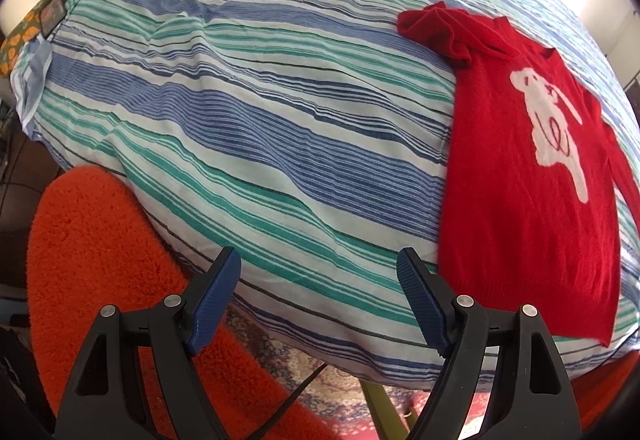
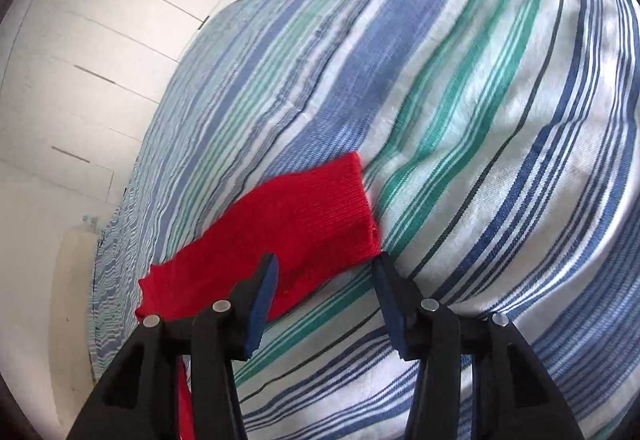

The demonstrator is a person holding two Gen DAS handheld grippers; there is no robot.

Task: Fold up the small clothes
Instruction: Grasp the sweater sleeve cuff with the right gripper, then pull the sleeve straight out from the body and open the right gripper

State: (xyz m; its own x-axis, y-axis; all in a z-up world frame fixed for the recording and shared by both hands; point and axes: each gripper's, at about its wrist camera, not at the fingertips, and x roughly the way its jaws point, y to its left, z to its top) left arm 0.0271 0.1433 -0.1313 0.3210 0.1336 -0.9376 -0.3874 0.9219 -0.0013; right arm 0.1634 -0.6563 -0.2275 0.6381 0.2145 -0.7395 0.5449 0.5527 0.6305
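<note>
Left gripper (image 1: 318,272): nearest the left wrist camera; its two blue ribbed fingers (image 1: 218,294) stand wide apart with nothing between them, over the near edge of the bed.
Right gripper (image 2: 324,280): nearest the right wrist camera; two blue fingers (image 2: 262,306) spread apart, not clamping anything. The left one lies over the red sleeve and the right one's tip is just beside the cuff corner; whether either touches the knit cannot be told.
Sweater (image 1: 528,176): one small red knitted sweater, lying front up on the right part of the bed, hem toward the near edge. One white animal figure (image 1: 554,124) is on its chest.
Sleeves: two. In the left wrist view one sleeve (image 1: 436,26) is bunched at the far end of the sweater; the other runs along the right side and is cut off by the lens rim. In the right wrist view one sleeve (image 2: 280,236) lies flat with its ribbed cuff pointing away; the sweater's body is out of that view.
Bed (image 1: 260,120): one, covered by a duvet striped in blue, green and white, rumpled into soft folds.
Rug (image 1: 100,264): one fuzzy orange rug on the floor below the bed edge, partly hidden by the left gripper.
Patterned carpet (image 1: 320,392): only a strip shows.
Wardrobe (image 2: 80,52): white panels beyond the bed in the right wrist view, number hard to make out.
</note>
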